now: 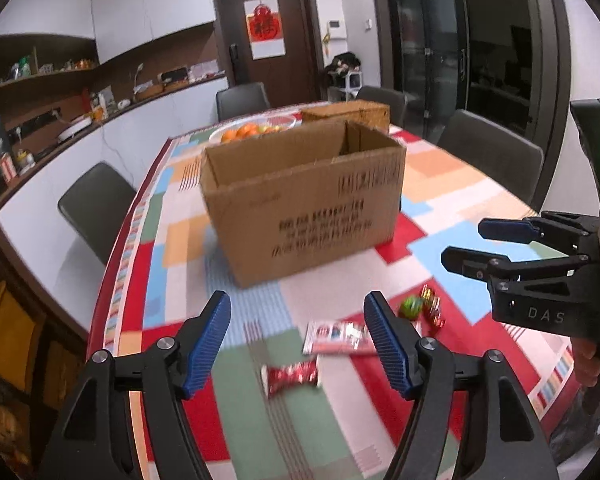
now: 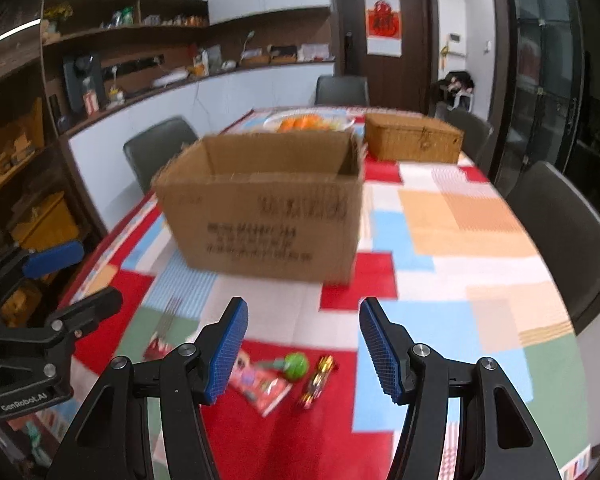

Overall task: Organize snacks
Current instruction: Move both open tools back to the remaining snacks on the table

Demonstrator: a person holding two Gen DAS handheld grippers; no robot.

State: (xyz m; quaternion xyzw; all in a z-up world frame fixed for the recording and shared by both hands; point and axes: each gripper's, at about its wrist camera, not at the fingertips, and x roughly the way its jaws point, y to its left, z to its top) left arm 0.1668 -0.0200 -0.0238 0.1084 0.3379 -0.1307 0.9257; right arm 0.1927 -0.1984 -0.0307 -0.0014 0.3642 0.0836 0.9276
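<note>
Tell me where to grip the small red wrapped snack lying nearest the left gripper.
Take the red wrapped snack across its narrow middle, coming straight down from above. It lies flat on the tablecloth with crimped ends left and right, so the left gripper, already open above it, likely spans its short width best.

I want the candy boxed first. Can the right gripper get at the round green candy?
Probably yes: the right gripper is open, and the round green candy lies uncovered on the patchwork tablecloth just ahead.

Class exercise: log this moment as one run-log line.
left gripper open, empty | right gripper open, empty | snacks on table | box open
</note>
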